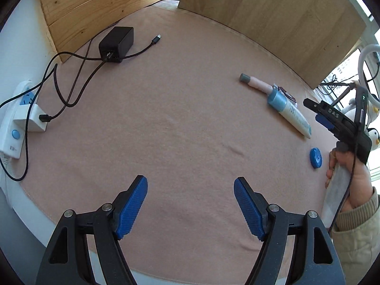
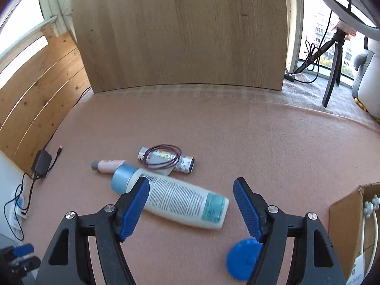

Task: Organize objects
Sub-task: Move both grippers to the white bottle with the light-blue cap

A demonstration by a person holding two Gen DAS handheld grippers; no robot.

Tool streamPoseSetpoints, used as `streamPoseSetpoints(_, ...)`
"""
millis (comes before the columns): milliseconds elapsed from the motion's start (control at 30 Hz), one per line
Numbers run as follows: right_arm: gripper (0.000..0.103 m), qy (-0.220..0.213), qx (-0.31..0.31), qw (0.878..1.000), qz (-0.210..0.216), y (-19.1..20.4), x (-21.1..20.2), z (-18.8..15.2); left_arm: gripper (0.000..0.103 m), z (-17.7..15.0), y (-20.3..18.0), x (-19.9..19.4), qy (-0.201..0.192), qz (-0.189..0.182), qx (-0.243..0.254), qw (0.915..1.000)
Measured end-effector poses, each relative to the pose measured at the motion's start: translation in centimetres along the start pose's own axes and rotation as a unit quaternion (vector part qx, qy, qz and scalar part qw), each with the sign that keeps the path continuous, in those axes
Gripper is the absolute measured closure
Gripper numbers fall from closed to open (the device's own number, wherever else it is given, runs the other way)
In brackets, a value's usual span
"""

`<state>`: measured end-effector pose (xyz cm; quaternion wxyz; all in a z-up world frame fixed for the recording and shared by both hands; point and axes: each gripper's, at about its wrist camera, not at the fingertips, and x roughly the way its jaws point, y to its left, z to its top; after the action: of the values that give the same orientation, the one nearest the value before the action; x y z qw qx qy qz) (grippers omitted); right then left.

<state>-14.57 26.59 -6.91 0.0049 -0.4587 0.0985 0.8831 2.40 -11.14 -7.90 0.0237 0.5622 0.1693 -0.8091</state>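
The right gripper [image 2: 191, 206] stands wide open and empty; the white lotion bottle [image 2: 173, 197] lies just beyond, between its jaws. The left gripper [image 1: 190, 204] gapes over bare cloth.

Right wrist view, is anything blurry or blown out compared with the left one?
Right wrist view: the white lotion bottle with the blue cap looks slightly smeared, the windows at the upper left are blown out white, the edges bend from the fisheye. Left wrist view: the black power adapter and pink felt mat look sharp, evenly daylit, with soft shadows.
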Motion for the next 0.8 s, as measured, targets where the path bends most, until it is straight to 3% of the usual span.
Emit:
streamPoseSetpoints(133,0.034,0.054,0.044,0.997,0.015,-0.6,4.0,0.2,0.025,0.2,0.9,-0.5,-0.009,0.005,-0.006,0.9999)
streamPoseSetpoints(200,0.033,0.051,0.055,0.997,0.028,-0.2,4.0,-1.0,0.024,0.7,1.4,-0.6,-0.013,0.007,-0.011,0.9998)
streamPoseSetpoints(567,0.022,0.043,0.015,0.998,0.044,7.1,-2.1,-11.4,0.023,0.8,0.0,1.8,0.011,-0.009,-0.009,0.9999)
streamPoseSetpoints(800,0.02,0.071,0.04,0.992,0.096,5.5,-3.3,-12.1,0.023,-2.8,-2.6,2.8,0.044,-0.024,0.028,0.9984)
